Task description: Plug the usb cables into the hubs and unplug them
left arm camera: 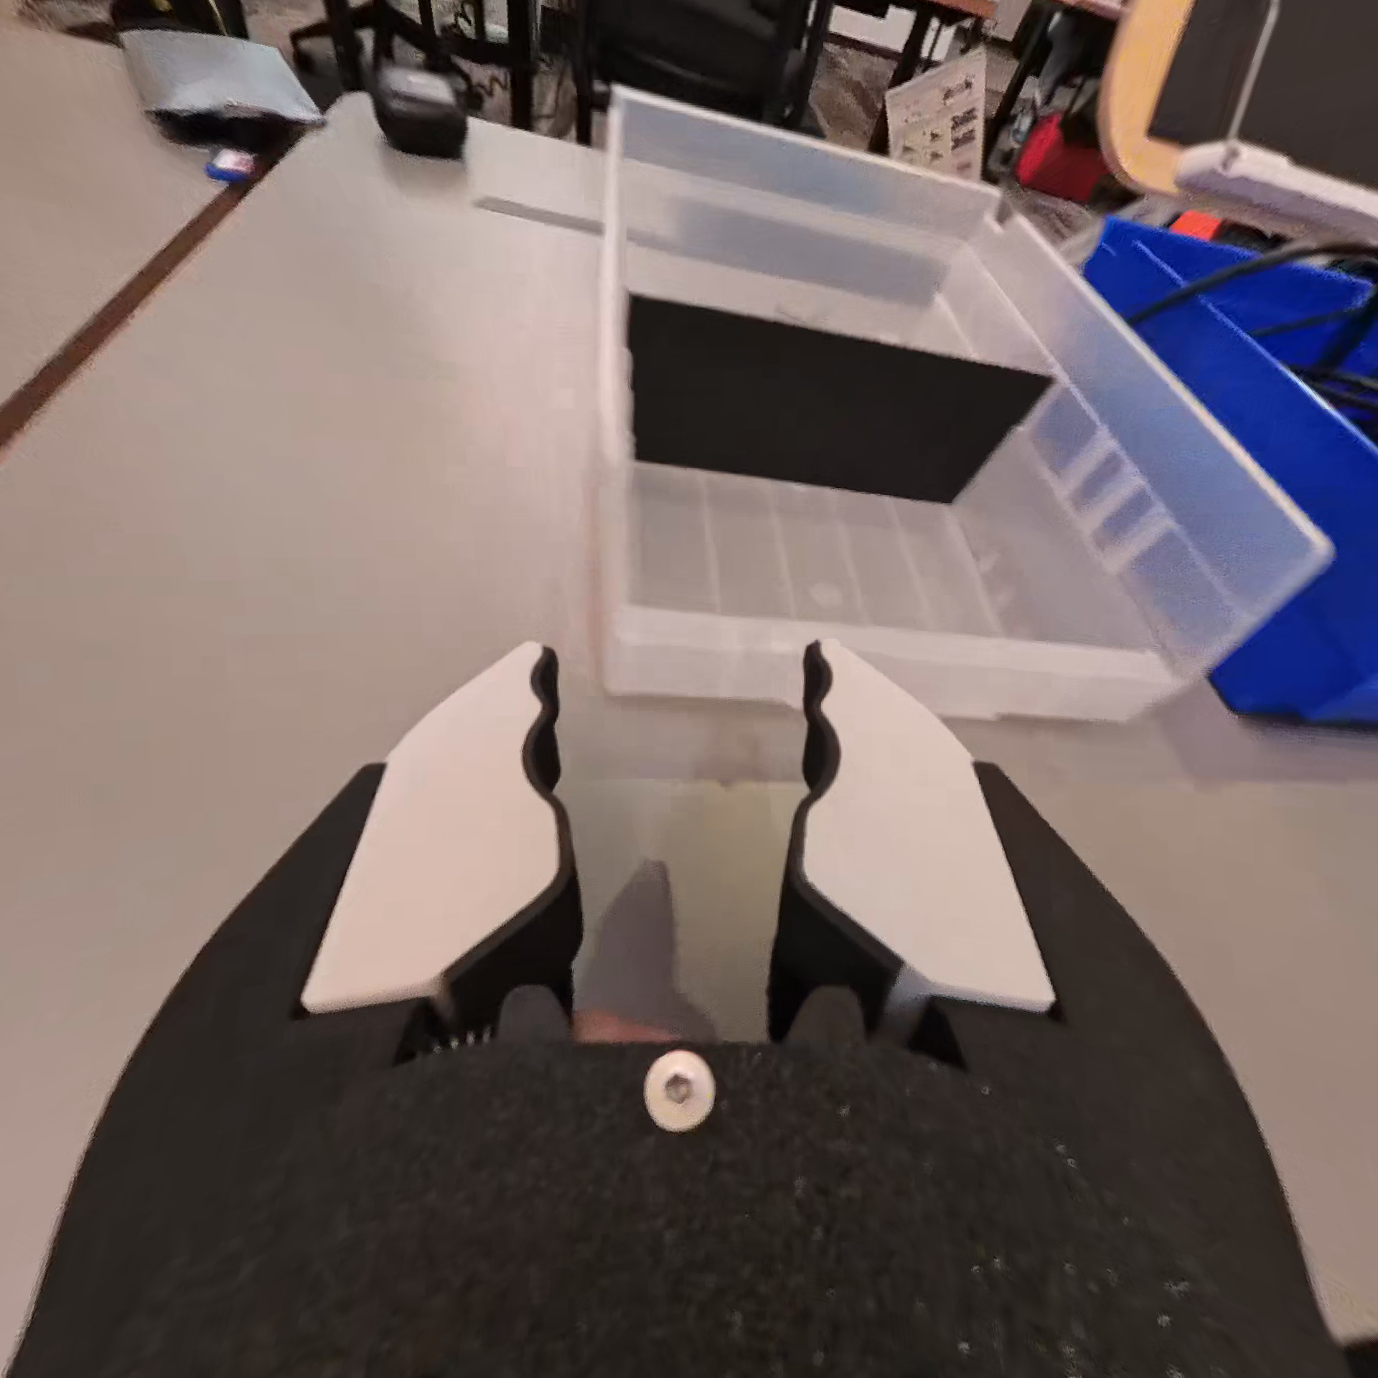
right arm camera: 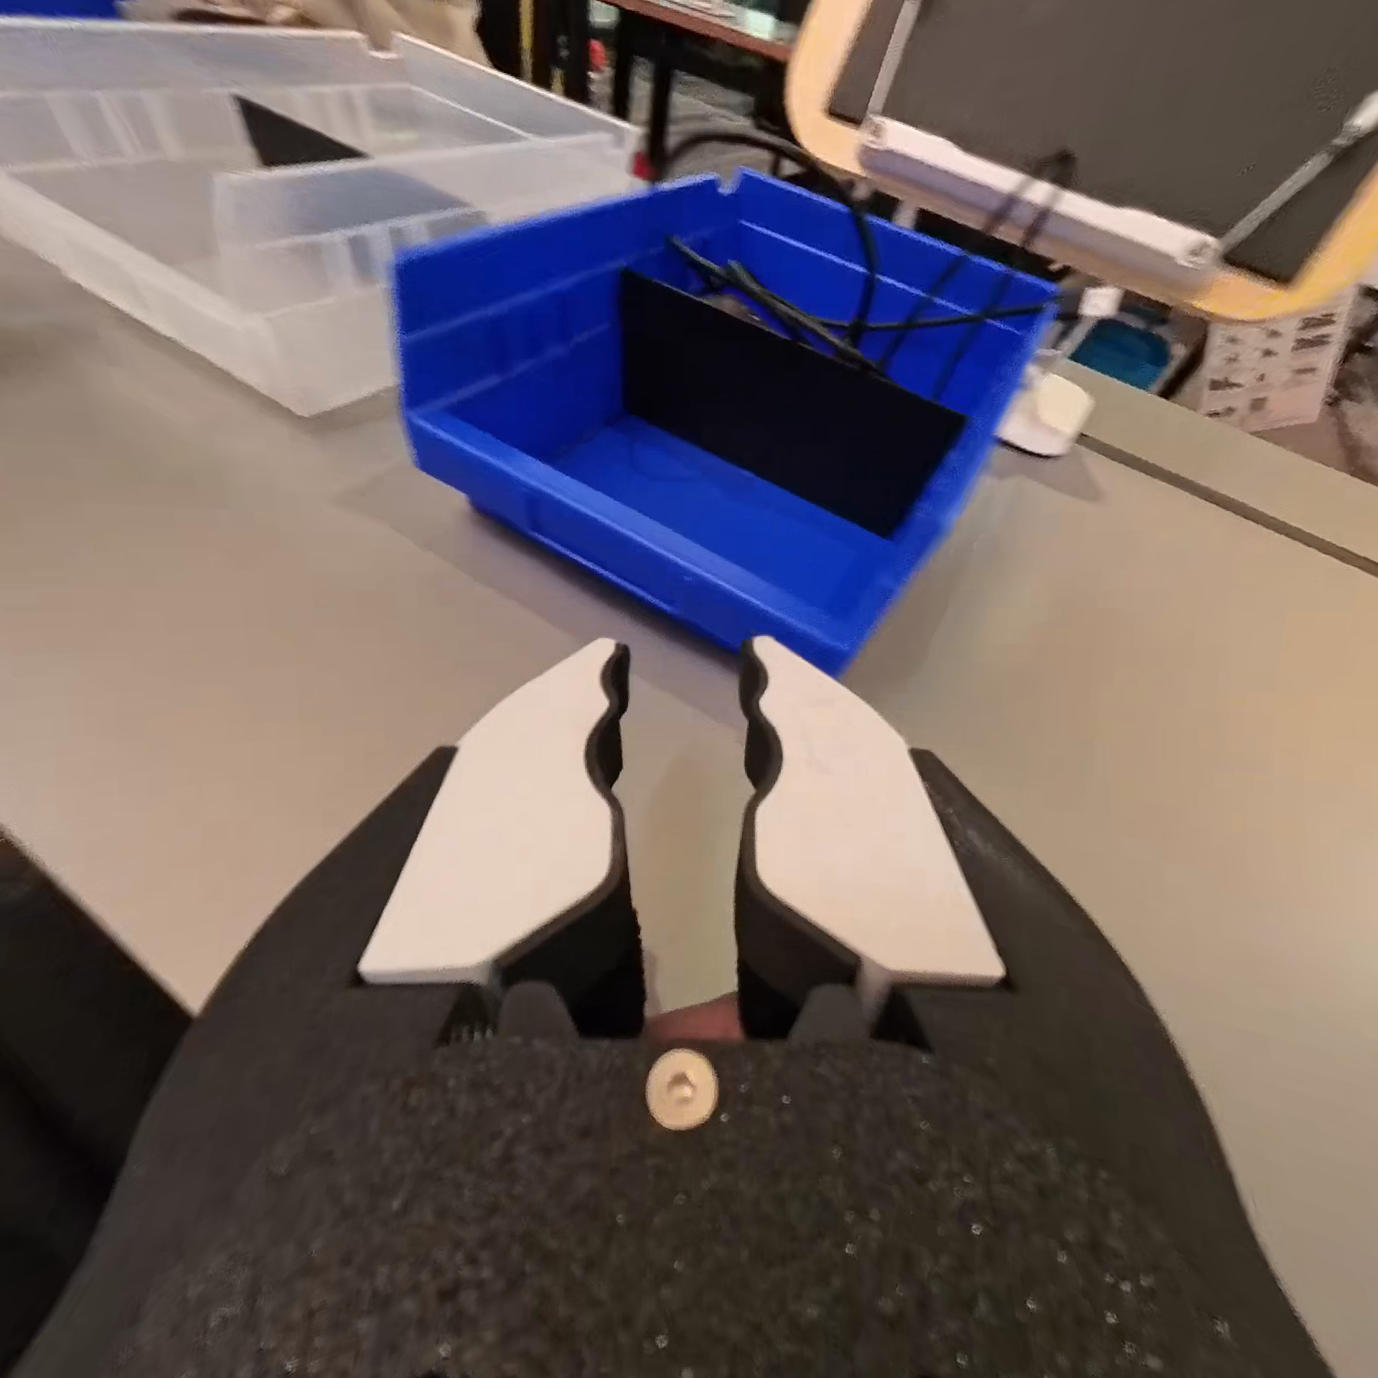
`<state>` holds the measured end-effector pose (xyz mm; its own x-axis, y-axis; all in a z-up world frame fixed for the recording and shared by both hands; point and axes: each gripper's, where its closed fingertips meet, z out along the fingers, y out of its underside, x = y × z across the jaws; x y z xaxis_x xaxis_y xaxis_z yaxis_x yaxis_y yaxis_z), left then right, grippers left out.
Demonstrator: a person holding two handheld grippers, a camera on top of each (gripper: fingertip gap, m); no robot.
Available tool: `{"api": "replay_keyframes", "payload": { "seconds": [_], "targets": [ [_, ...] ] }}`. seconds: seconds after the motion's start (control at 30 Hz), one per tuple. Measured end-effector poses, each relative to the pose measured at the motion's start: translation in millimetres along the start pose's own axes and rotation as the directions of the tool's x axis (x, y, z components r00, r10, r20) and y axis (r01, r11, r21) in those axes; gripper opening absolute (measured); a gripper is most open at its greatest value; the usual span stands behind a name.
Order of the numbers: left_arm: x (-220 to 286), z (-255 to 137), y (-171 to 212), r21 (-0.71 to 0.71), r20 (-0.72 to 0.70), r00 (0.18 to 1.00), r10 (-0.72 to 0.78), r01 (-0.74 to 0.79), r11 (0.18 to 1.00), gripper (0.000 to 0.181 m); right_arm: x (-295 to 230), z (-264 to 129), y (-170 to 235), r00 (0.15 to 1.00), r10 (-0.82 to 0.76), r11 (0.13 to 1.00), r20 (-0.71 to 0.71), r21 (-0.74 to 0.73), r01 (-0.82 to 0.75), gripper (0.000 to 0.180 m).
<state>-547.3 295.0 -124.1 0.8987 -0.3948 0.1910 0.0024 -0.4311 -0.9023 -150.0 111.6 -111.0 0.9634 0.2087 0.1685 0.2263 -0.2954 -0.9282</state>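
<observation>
My left gripper (left arm camera: 680, 656) is open and empty, above the grey table just short of a clear plastic bin (left arm camera: 969, 675) with a black divider (left arm camera: 820, 395). My right gripper (right arm camera: 684, 656) is open and empty, just short of a blue bin (right arm camera: 514, 358) with a black divider (right arm camera: 783, 417). Black cables (right arm camera: 753, 287) lie in the blue bin's rear compartment, behind the divider, and one runs out over its back wall. The front compartments of both bins hold nothing. No hub shows in either view. The blue bin also shows in the left wrist view (left arm camera: 1282, 417), right of the clear bin.
The clear bin also shows in the right wrist view (right arm camera: 246, 328), left of the blue one. A black device (left arm camera: 417, 112) and a grey pouch (left arm camera: 216, 82) lie at the table's far left. A wood-framed stand with a white bar (right arm camera: 1029, 216) overhangs behind the blue bin. A white object (right arm camera: 1051, 414) sits beside it.
</observation>
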Motion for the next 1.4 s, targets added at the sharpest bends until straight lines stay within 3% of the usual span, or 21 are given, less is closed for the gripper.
{"api": "replay_keyframes", "payload": {
  "seconds": [0.13, 0.17, 0.27, 0.33, 0.53, 0.67, 0.73, 0.93, 1.07, 1.17, 1.3, 1.4],
  "targets": [
    [-23, 37, -25, -0.028, 0.014, 0.994, 0.108, -0.107, 0.994, 0.059, -71, 20, -12, 0.986, -0.025, 0.998, 0.165, -0.048, 0.034, 0.031],
    [-23, 48, -24, -0.067, -0.011, 0.994, 0.113, -0.113, 0.991, 0.053, -88, 26, -14, 0.98, -0.016, 0.997, 0.198, -0.066, 0.03, 0.033],
    [-20, 64, -22, -0.154, -0.085, 0.993, 0.082, -0.094, 0.984, 0.007, -134, 44, -21, 0.963, 0.025, 0.995, 0.269, -0.102, 0.002, 0.038],
    [-23, 62, -21, -0.161, -0.037, 0.998, 0.059, -0.064, 0.985, 0.004, -159, 59, -26, 0.961, 0.032, 0.993, 0.274, -0.12, 0.001, 0.045],
    [-4, 25, 0, -0.168, 0.062, 0.993, 0.097, -0.085, 0.982, 0.004, -180, 116, -63, 0.988, 0.103, 0.992, 0.112, -0.08, -0.095, 0.052],
    [9, -11, 19, -0.156, 0.08, 0.994, 0.079, -0.066, 0.986, 0.006, -172, 143, -70, 0.976, 0.217, 0.97, -0.008, -0.111, -0.216, 0.025],
    [13, -27, 26, -0.161, 0.085, 0.993, 0.079, -0.065, 0.985, 0.008, -180, 145, -65, 0.965, 0.262, 0.953, 0.003, -0.156, -0.258, 0.01],
    [33, -73, 20, -0.096, 0.135, 0.983, 0.121, -0.109, 0.989, 0.007, -177, 111, -96, 0.993, 0.114, 0.992, -0.026, -0.046, -0.115, 0.005],
    [75, -98, -29, 0.019, 0.177, 0.966, 0.189, -0.195, 0.981, 0.006, -147, 68, -139, 0.996, 0.065, 0.994, -0.054, 0.096, -0.06, 0.005],
    [137, -98, -73, 0.105, 0.162, 0.957, 0.241, -0.259, 0.96, 0.005, -93, 25, -167, 0.988, 0.066, 0.979, -0.141, 0.2, -0.037, 0.005],
    [260, -52, -102, 0.115, 0.041, 0.933, 0.357, -0.36, 0.926, 0.006, 24, -31, -166, 0.953, 0.124, 0.97, -0.276, 0.238, -0.058, 0.005],
    [372, -1, -99, 0.102, -0.072, 0.928, 0.366, -0.358, 0.928, 0.007, 135, -61, -135, 0.925, 0.121, 0.989, -0.361, 0.128, -0.08, 0.005]
  ]
}}
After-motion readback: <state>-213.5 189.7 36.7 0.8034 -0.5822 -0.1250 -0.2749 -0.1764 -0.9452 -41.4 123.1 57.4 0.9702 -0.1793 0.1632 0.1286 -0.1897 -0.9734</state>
